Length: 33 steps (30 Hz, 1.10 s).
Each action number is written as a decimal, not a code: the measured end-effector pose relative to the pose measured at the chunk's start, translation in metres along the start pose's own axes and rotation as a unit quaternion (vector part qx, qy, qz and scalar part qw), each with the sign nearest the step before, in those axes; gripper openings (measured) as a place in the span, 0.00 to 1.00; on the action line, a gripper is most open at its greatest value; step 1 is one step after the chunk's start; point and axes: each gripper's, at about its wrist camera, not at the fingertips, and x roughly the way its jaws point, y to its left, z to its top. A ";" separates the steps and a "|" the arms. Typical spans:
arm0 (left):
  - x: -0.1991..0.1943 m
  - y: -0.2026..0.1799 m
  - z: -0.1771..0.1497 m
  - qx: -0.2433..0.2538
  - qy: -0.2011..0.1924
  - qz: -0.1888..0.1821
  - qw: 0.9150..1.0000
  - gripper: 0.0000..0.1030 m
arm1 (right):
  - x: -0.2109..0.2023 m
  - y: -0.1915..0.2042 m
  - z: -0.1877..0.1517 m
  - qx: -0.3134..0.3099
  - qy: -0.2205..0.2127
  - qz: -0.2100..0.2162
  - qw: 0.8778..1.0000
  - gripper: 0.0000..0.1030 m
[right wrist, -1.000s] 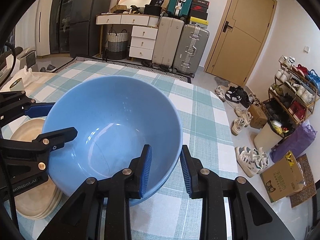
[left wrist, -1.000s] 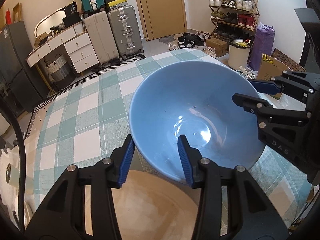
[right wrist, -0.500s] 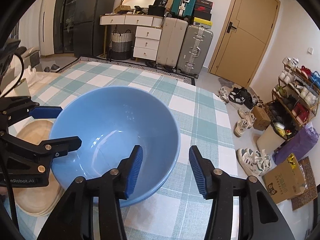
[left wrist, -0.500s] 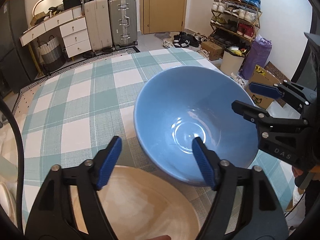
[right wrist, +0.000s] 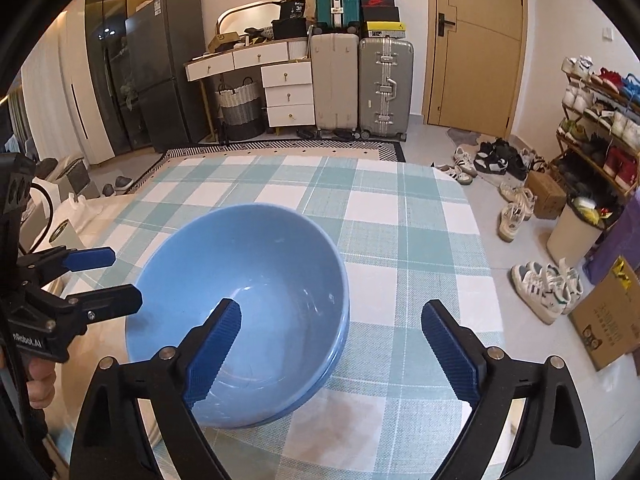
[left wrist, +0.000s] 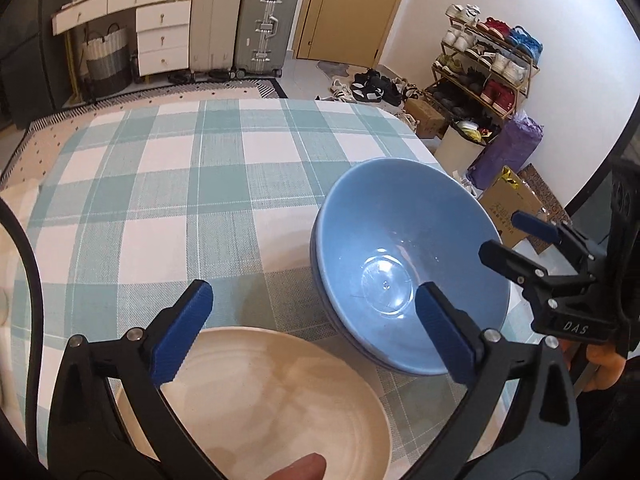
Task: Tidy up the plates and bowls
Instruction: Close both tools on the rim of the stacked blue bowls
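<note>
- the blue bowl [left wrist: 408,256] sits nested in a second blue bowl [right wrist: 340,344], whose rim shows just under it, on the checked tablecloth [left wrist: 168,200].
- the cream plate [left wrist: 272,404] lies just beside the bowls, on their left, under the left gripper [left wrist: 312,328].
- the left gripper has its jaws spread wide, holding nothing, above the plate and the near edge of the bowl.
- the right gripper [right wrist: 332,344] is also spread wide and empty; its left finger [right wrist: 212,352] hangs over the bowl's inside, the other one over the cloth.
- suitcases [right wrist: 364,84] and a shoe rack [left wrist: 488,64] stand in the room behind.
</note>
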 end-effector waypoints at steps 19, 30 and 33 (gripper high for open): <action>0.049 -0.004 0.002 -0.024 0.044 -0.027 0.998 0.86 | 0.031 -0.019 -0.014 0.057 0.035 0.059 0.996 0.72; 0.060 -0.021 0.000 0.004 0.056 -0.038 0.998 0.42 | 0.034 -0.013 -0.016 0.043 0.044 0.073 0.995 0.48; 0.060 -0.024 0.000 0.012 0.055 -0.023 0.998 0.35 | 0.031 -0.011 -0.016 0.038 0.041 0.067 0.996 0.45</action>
